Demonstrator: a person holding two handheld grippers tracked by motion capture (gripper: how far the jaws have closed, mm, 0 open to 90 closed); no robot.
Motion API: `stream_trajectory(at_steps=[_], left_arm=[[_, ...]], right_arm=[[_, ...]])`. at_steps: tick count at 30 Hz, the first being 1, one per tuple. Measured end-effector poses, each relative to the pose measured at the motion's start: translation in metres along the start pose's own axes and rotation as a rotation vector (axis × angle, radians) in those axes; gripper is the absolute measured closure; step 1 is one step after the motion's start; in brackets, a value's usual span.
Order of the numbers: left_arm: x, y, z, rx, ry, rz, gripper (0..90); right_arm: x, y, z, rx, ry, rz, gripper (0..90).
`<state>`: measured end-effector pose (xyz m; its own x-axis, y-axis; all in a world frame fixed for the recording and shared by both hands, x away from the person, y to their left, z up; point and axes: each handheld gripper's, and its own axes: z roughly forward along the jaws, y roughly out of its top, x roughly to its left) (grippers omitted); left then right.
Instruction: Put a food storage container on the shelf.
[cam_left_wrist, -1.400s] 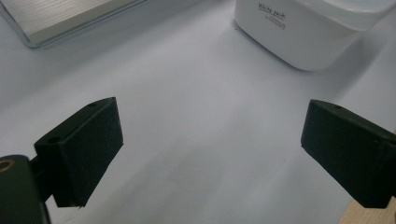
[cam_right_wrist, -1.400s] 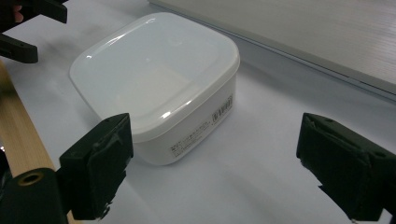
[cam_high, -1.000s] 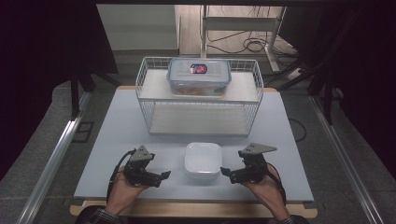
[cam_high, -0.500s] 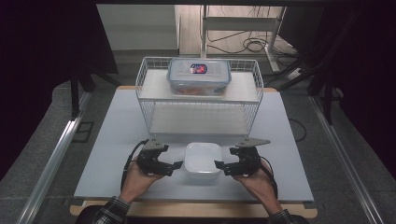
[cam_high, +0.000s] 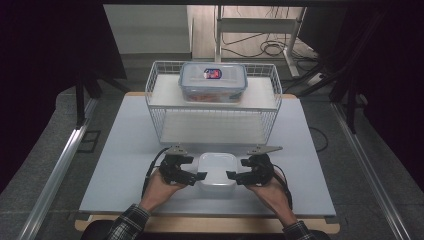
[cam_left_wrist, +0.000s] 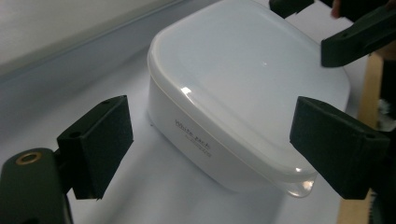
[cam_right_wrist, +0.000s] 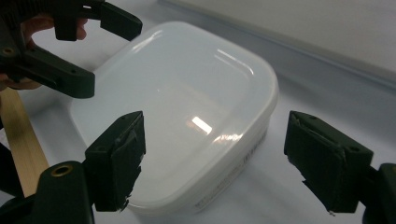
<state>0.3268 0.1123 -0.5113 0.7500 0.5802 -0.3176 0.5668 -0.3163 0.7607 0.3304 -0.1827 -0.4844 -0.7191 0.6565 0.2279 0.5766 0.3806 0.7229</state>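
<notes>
One white box (cam_high: 217, 171) is sitting between two grippers, left (cam_high: 200, 176) and right (cam_high: 232, 175), both gaping wide while closing in, untouching.

White box (cam_left_wrist: 243, 102) side reads "White pack".
</notes>
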Motion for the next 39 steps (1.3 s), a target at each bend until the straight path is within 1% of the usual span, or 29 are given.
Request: stream_trajectory(at_steps=[1, 2, 3, 4, 5, 6, 7, 8, 9, 10, 11, 12, 13, 14, 16, 17, 18, 19, 20, 21, 22, 23, 24, 25, 30, 33, 35, 39], left_arm=[[0.002, -0.001, 0.001, 0.001, -0.020, -0.022, 13.6], [0.004, -0.002, 0.003, -0.001, -0.048, -0.041, 13.6], [0.004, -0.003, 0.004, 0.004, -0.084, -0.056, 15.3], [0.002, -0.004, 0.006, 0.016, -0.128, -0.069, 20.7], [0.002, -0.004, 0.006, 0.016, -0.128, -0.069, 20.2], [-0.002, -0.004, 0.005, 0.024, -0.117, -0.071, 20.2], [-0.005, -0.004, 0.003, 0.043, -0.111, -0.061, 22.2], [-0.008, -0.005, 0.000, 0.049, -0.107, -0.065, 24.1], [-0.011, -0.007, -0.003, 0.050, -0.098, -0.069, 27.1], [-0.011, -0.007, -0.003, 0.050, -0.098, -0.069, 30.9], [-0.015, -0.008, -0.006, 0.049, -0.086, -0.066, 30.9], [-0.020, -0.010, -0.012, 0.033, -0.061, -0.053, 42.7], [-0.020, -0.010, -0.012, 0.033, -0.061, -0.053, 47.6], [-0.024, -0.012, -0.018, 0.009, -0.028, -0.054, 54.8], [-0.026, -0.013, -0.020, -0.009, -0.011, -0.072, 59.6], [-0.026, -0.013, -0.020, -0.009, -0.011, -0.072, 61.7], [-0.027, -0.013, -0.021, -0.031, 0.007, -0.085, 64.5], [-0.027, -0.013, -0.023, -0.041, 0.020, -0.083, 68.9], [-0.027, -0.013, -0.023, -0.041, 0.020, -0.083, 77.5], [-0.027, -0.014, -0.023, -0.044, 0.046, -0.067, 77.5], [-0.027, -0.014, -0.020, -0.039, 0.057, -0.066, 79.5], [-0.027, -0.014, -0.020, -0.039, 0.057, -0.066, 79.6], [-0.026, -0.014, -0.020, -0.050, 0.053, -0.087, 79.6], [-0.025, -0.014, -0.020, -0.052, 0.057, -0.085, 79.8], [-0.026, -0.014, -0.020, -0.065, 0.062, -0.094, 79.9], [-0.028, -0.012, -0.023, -0.084, 0.066, -0.086, 80.0], [-0.029, -0.009, -0.026, -0.097, 0.071, -0.080, 80.1], [-0.029, -0.006, -0.032, -0.113, 0.079, -0.073, 80.2]], right_arm=[[-0.002, -0.002, 0.004, 0.016, 0.027, 0.029, 24.1], [-0.002, -0.002, 0.004, 0.016, 0.027, 0.029, 24.1], [-0.003, -0.002, 0.005, 0.019, 0.049, 0.052, 27.1], [-0.004, -0.003, 0.004, 0.028, 0.080, 0.070, 30.8], [-0.004, -0.003, 0.004, 0.028, 0.080, 0.070, 30.8], [-0.004, -0.003, 0.004, 0.035, 0.084, 0.073, 31.1], [0.001, -0.004, 0.000, 0.049, 0.081, 0.075, 33.1], [0.003, -0.005, -0.001, 0.053, 0.076, 0.067, 34.5], [0.005, -0.006, -0.004, 0.059, 0.071, 0.062, 37.2], [0.005, -0.006, -0.004, 0.059, 0.071, 0.062, 37.2], [0.007, -0.008, -0.007, 0.061, 0.071, 0.066, 40.6], [0.008, -0.011, -0.013, 0.055, 0.072, 0.084, 49.8], [0.009, -0.013, -0.016, 0.048, 0.068, 0.093, 53.6], [0.009, -0.014, -0.018, 0.033, 0.062, 0.101, 58.5], [0.011, -0.015, -0.021, 0.020, 0.051, 0.097, 61.4], [0.012, -0.015, -0.022, 0.011, 0.040, 0.095, 63.2], [0.012, -0.015, -0.023, 0.004, 0.031, 0.100, 66.1], [0.012, -0.015, -0.024, -0.011, 0.028, 0.106, 70.9], [0.012, -0.015, -0.024, -0.011, 0.028, 0.106, 70.9], [0.011, -0.014, -0.026, -0.029, 0.016, 0.106, 78.3], [0.010, -0.014, -0.026, -0.039, -0.002, 0.099, 77.9], [0.010, -0.014, -0.026, -0.039, -0.002, 0.099, 77.9], [0.010, -0.013, -0.025, -0.038, -0.017, 0.094, 78.0], [0.011, -0.013, -0.024, -0.050, -0.034, 0.090, 78.1], [0.012, -0.013, -0.023, -0.069, -0.047, 0.085, 78.3], [0.013, -0.012, -0.026, -0.088, -0.051, 0.075, 78.3], [0.015, -0.010, -0.028, -0.114, -0.055, 0.060, 78.3], [0.018, -0.006, -0.030, -0.136, -0.056, 0.044, 78.3]])
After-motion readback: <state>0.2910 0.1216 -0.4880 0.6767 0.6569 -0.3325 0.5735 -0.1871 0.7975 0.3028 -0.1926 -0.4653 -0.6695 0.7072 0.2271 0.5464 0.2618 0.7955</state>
